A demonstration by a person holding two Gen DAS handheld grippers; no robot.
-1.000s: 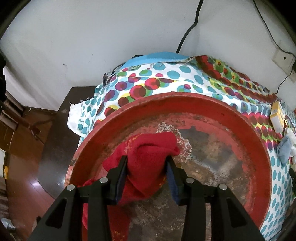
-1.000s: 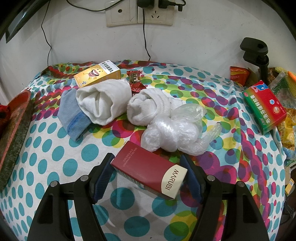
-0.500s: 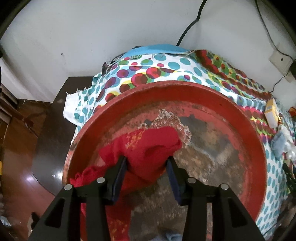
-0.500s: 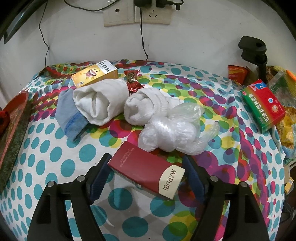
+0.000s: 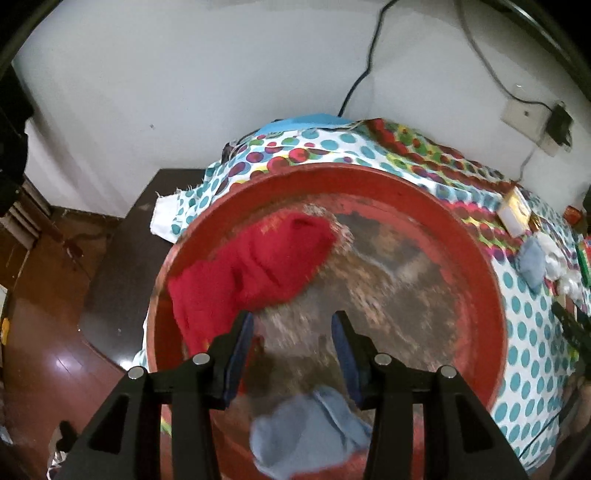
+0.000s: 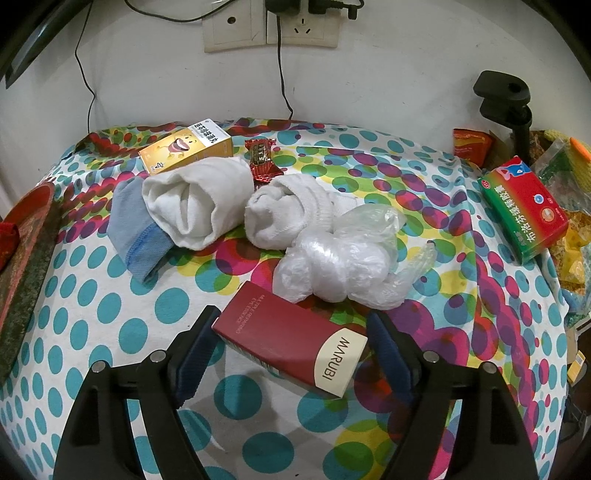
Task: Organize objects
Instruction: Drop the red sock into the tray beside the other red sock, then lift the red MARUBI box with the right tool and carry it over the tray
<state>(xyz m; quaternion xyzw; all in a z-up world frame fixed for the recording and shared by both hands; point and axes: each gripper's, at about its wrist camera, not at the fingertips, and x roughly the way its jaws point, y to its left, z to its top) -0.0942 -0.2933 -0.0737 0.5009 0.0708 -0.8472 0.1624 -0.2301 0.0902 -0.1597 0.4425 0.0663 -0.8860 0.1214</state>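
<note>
A white wall with sockets (image 6: 271,27) and hanging cables backs a counter (image 6: 92,306) covered in a cloth of coloured dots.

At the counter's left end sits a wide red basin (image 5: 476,266), its floor worn and mottled. A red cloth (image 5: 255,266) lies inside it toward the far left, draped up against the wall of the basin. The left claw (image 5: 291,332) hangs over the basin with its jaws apart and nothing between them; the red cloth lies just beyond its left finger, apart from both pads. A pale blue cloth (image 5: 310,428) lies in the basin at the near edge, below the claw. This view is blurred.

The right claw (image 6: 291,328) is low over the counter, jaws spread wide on either side of a dark red box (image 6: 291,339) marked MARUBI. The box lies flat and askew between the fingers; whether the pads touch it cannot be told.

Just beyond the box lies a crumpled plastic bag (image 6: 343,266), touching a white sock (image 6: 291,214). Left of that lies a white towel (image 6: 195,199) rolled over a blue cloth (image 6: 136,236). Behind them are a yellow box (image 6: 184,146) and a red candy (image 6: 263,160). A red-green box (image 6: 524,210) lies at the right edge.
</note>
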